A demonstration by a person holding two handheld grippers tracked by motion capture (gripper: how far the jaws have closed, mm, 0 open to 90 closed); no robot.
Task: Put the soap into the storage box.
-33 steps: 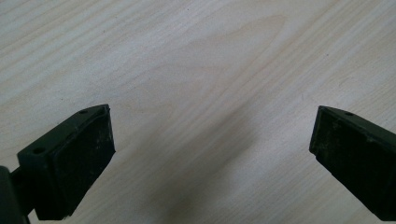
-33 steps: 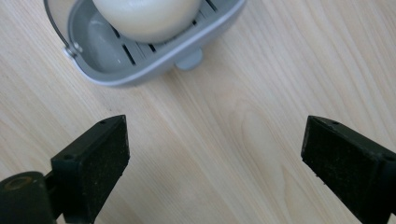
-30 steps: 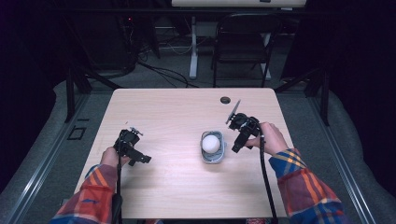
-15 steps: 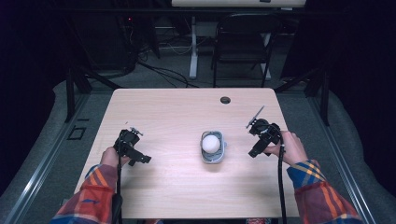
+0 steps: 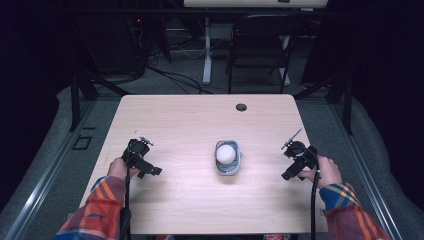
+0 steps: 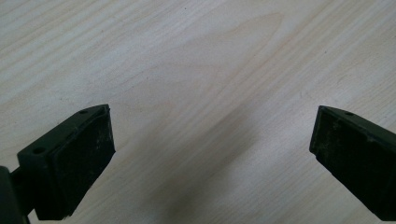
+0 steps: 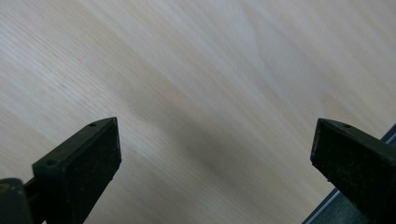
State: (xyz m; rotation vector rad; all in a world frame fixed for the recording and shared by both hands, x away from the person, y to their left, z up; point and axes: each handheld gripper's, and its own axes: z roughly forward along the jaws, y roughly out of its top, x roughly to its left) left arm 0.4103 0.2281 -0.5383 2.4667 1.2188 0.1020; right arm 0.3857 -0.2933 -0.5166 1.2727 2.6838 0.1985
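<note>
A white ball (image 5: 226,153) sits in a small grey cup (image 5: 228,169) at the middle of the wooden table (image 5: 190,120). My left gripper (image 5: 139,159) is held over the table's left part, well left of the cup. Its jaws stand wide open (image 6: 210,158) over bare wood. My right gripper (image 5: 297,161) hangs near the table's right edge, to the right of the cup. Its jaws (image 7: 215,163) have just been opening and now stand wide, with nothing between them.
A black round cable hole (image 5: 241,107) lies at the table's far side. A dark chair (image 5: 260,45) and cables stand on the floor behind the table. The table's right edge (image 7: 343,198) runs close under my right gripper.
My right gripper has moved from beside the cup out to the right and lower, toward the table's right edge. The left gripper has stayed where it was.
</note>
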